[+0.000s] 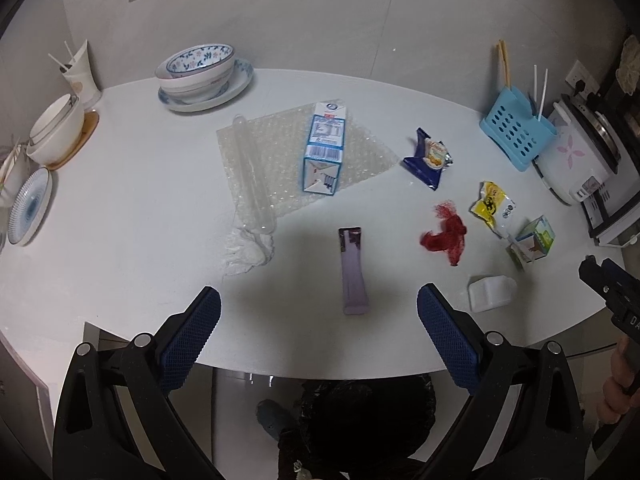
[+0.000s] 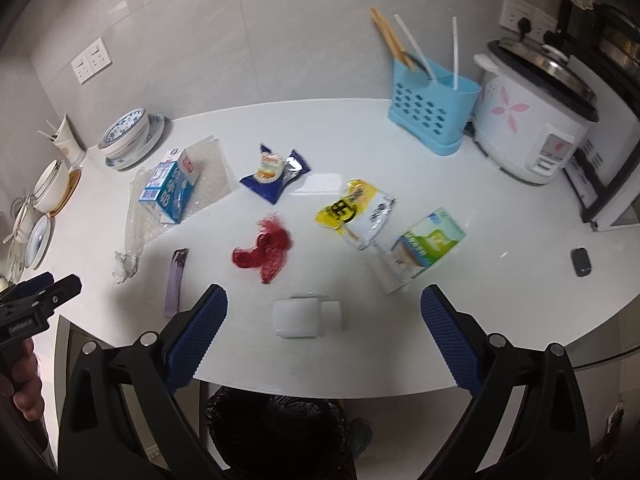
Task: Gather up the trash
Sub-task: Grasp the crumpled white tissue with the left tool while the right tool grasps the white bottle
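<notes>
Both grippers, left gripper (image 1: pixel 319 328) and right gripper (image 2: pixel 324 326), gape wide, holding nothing. Purple wrapper (image 1: pixel 352 270) ahead looks light and floppy; pinch its middle.

Left tool (image 2: pixel 28 322): white lettering on its black body, seen from the right wrist view, reads roughly "GenRobot"; the end is unclear.
Right tool (image 1: pixel 624 312): white letters "DA" at the edge of the left wrist view; the rest is cut off.
Yellow packet (image 2: pixel 354 210): 1 large dark Chinese character, apparently "王".
Blue milk carton (image 1: pixel 325 148): barcode and small print, too blurred to read.
Blue snack wrapper (image 2: pixel 274 174): script logo, illegible.
Green carton (image 2: pixel 430 242): print illegible.
</notes>
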`<state>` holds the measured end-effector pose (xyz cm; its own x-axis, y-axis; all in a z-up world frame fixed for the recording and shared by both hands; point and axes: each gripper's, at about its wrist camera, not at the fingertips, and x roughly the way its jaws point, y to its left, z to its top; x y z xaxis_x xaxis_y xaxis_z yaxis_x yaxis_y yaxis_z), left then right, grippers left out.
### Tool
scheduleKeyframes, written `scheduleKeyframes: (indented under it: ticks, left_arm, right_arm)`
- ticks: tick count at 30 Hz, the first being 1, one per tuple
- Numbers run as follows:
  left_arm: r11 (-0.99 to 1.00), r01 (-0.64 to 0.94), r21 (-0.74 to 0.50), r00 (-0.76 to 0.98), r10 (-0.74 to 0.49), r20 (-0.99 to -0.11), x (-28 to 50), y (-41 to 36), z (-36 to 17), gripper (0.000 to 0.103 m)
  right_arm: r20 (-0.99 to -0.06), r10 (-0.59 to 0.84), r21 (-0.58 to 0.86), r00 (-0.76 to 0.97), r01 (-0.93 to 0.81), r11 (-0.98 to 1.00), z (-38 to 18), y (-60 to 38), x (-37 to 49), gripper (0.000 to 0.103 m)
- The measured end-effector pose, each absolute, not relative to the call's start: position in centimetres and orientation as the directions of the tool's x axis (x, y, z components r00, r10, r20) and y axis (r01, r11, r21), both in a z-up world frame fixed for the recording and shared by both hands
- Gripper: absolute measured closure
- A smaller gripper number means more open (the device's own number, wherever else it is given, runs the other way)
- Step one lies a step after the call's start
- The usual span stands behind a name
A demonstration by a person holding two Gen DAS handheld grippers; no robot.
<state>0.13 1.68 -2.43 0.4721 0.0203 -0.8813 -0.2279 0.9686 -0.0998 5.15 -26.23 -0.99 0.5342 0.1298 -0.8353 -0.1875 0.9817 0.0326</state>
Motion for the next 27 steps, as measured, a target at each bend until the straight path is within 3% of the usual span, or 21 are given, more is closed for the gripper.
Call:
scheduleKeyframes:
  ticks: [15,27]
  left_arm:
    - [0.936,-0.341,-0.087,0.360,0.044,-0.932,2.8,9.7,-11.6,0.008]
    - [0.946,-0.318,-0.070,0.293,0.027,-0.956,7.0,11.1,-15.7,0.014]
  right_arm:
    - [-0.885,0.116,0.023,0.451,-0.207,0.978,-10.5,-22.2,6.1,0.010]
    - [-0.903,0.110,0.048,0.416,-0.155,0.987,-13.3,-24.2,6.8,0.010]
